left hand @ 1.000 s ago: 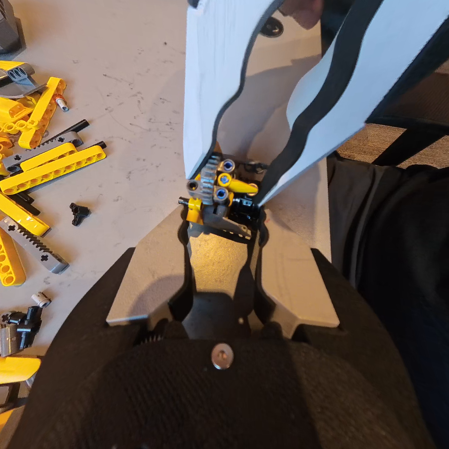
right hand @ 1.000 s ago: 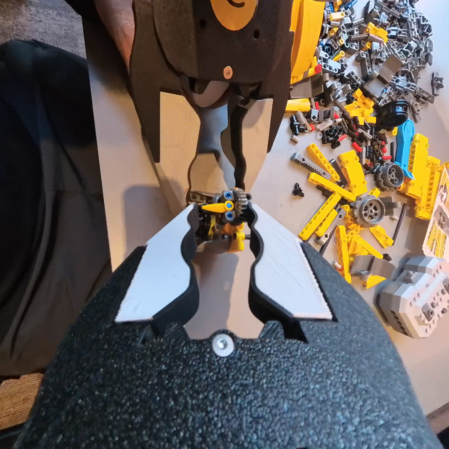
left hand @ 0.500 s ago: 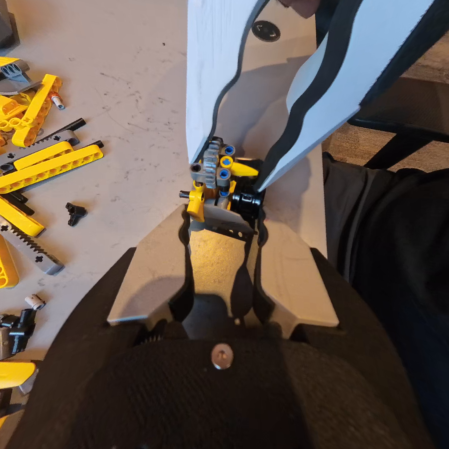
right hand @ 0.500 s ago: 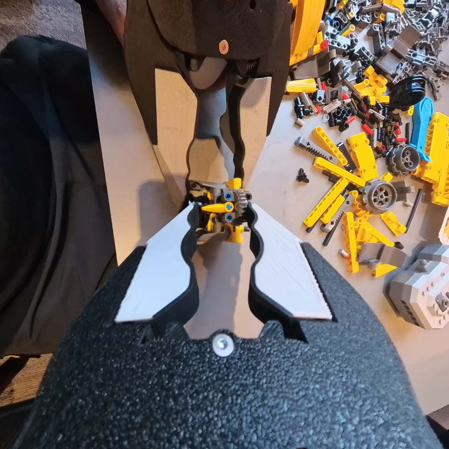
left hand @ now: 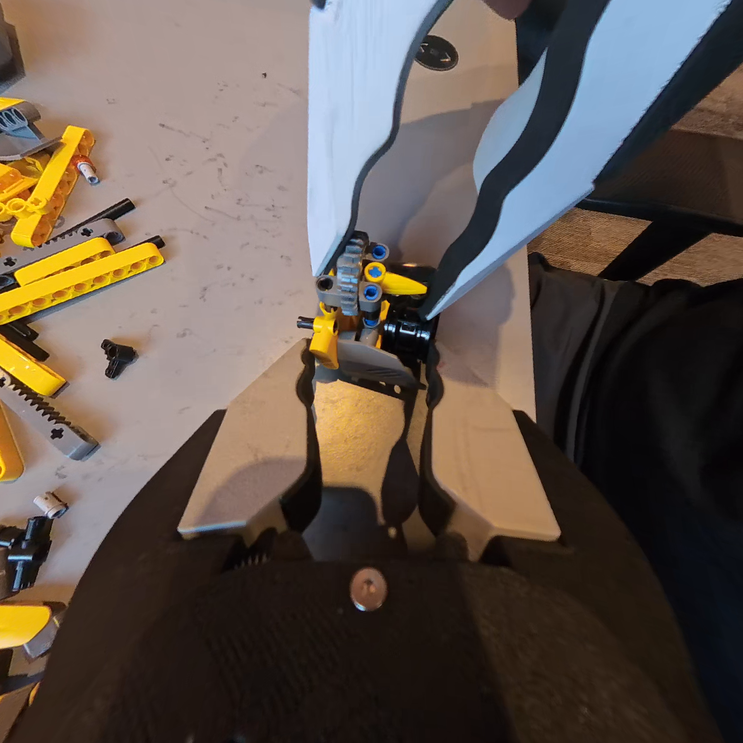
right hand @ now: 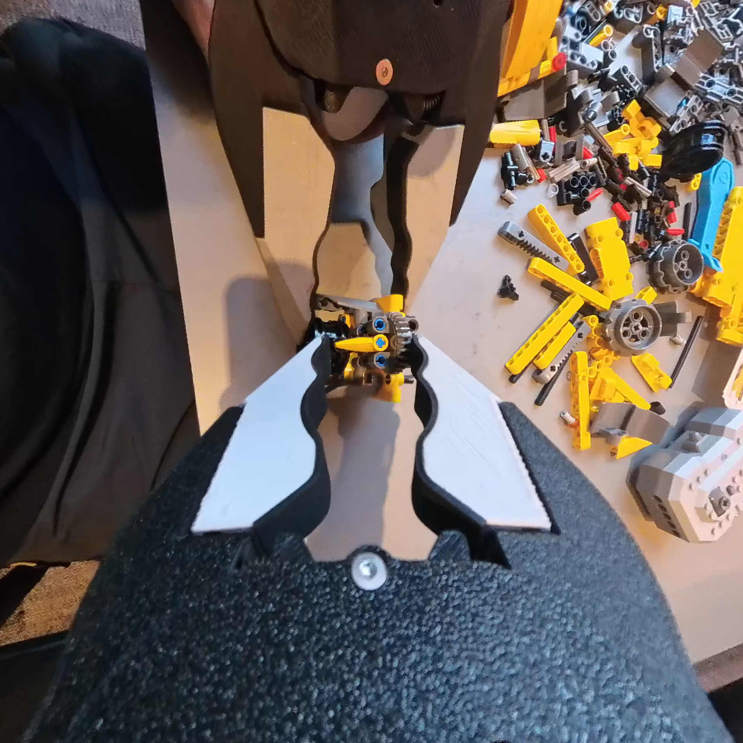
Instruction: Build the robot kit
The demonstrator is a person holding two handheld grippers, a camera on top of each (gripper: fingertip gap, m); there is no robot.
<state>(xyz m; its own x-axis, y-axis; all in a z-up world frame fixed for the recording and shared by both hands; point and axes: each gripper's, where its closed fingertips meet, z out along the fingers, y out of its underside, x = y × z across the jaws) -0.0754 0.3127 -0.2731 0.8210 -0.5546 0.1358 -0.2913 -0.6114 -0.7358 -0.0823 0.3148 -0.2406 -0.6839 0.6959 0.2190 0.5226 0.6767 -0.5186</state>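
Between my two sets of fingers, just above the pale table (left hand: pixel 225 120) near its edge, sits a small brick assembly (left hand: pixel 364 317): grey gear, blue pins, yellow pointed piece, black hub, grey panel. My left gripper (left hand: pixel 368 368) is narrowed onto its near end, pads against the yellow connector and the black hub side. The right gripper (right hand: pixel 368 358) is closed to the same narrow width on the opposite end, one pad against the gear's side. Neither is wide open; both have hold of it.

I judge it light and rigid, hard smooth plastic, but held together by push-fit pins, so a sideways squeeze could pop a joint. The gear teeth and beam flanks offer grip; the tapered yellow piece looks slippery.

My left wrist view shows the grey panel's face and a few strays nearby: yellow beams (left hand: pixel 80 273), a toothed rack (left hand: pixel 44 418), a tiny black connector (left hand: pixel 116 356). Only the right wrist view reveals the farther heap (right hand: pixel 603 120), grey wheel hubs (right hand: pixel 635 325), a blue piece (right hand: pixel 711 209) and a grey block unit (right hand: pixel 691 482). Dark fabric lies beyond the table's edge.
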